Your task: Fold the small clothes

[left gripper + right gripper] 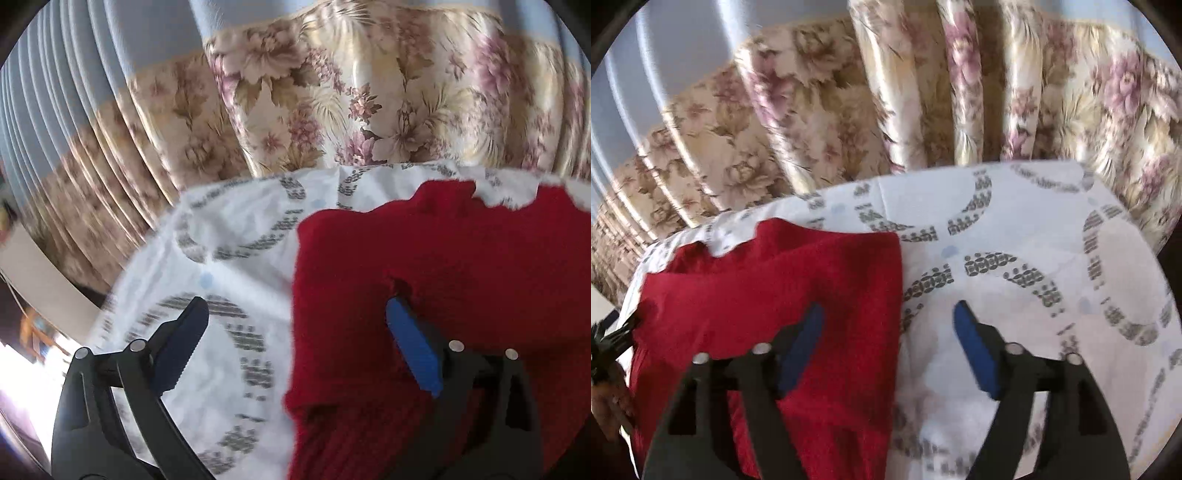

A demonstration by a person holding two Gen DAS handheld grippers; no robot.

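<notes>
Red sweater (pixel 768 295) on patterned sheet (pixel 1015 229)

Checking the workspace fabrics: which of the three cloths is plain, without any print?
The red knitted garment; the white circle-patterned sheet beneath and the floral curtain behind are printed.

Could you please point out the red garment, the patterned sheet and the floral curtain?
red garment (pixel 768 280): right wrist view, middle of the knit.
patterned sheet (pixel 1015 229): right wrist view, bare part.
floral curtain (pixel 332 92): left wrist view, flowered band.

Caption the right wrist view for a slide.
Open right gripper straddles the red sweater edge on the patterned white sheet.
</notes>
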